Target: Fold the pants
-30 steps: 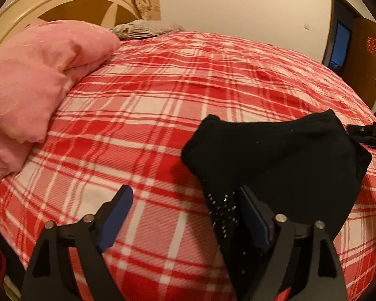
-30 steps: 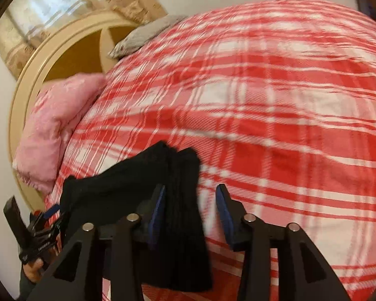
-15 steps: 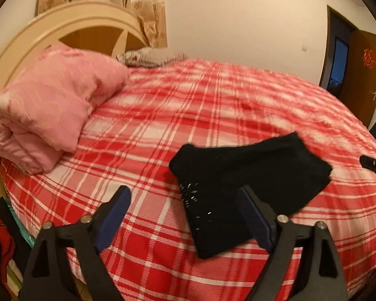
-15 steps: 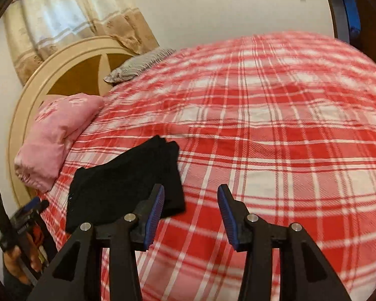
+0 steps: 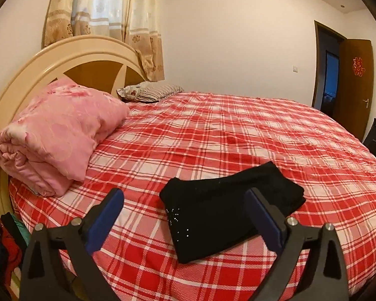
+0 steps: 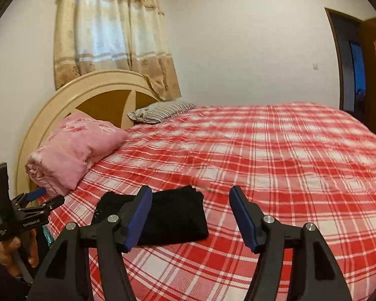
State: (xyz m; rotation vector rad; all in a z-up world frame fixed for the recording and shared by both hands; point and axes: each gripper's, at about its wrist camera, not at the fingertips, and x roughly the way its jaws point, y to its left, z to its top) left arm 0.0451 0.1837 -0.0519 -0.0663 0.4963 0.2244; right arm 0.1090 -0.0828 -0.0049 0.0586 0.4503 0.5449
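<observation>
Black pants [image 5: 220, 205] lie folded into a compact rectangle on the red plaid bed [image 5: 213, 135], near its front edge, with small sparkles at one corner. They also show in the right wrist view as the pants [image 6: 173, 215]. My left gripper [image 5: 185, 200] hangs open above and in front of the bed, holding nothing. My right gripper [image 6: 190, 200] is open too, raised clear of the pants, which sit behind its left finger. The left gripper [image 6: 41, 198] appears at the left edge of the right wrist view, held by a hand.
A rolled pink quilt [image 5: 55, 133] lies at the head of the bed beside a striped pillow [image 5: 150, 92] and the round headboard [image 5: 62, 62]. Clothes [image 5: 0, 245] pile on the floor at left. A dark doorway [image 5: 331, 70] stands at the right.
Both grippers have pulled back and risen away from the pants, which now lie alone, folded on the bed. The views have widened to take in the wall and curtain.
</observation>
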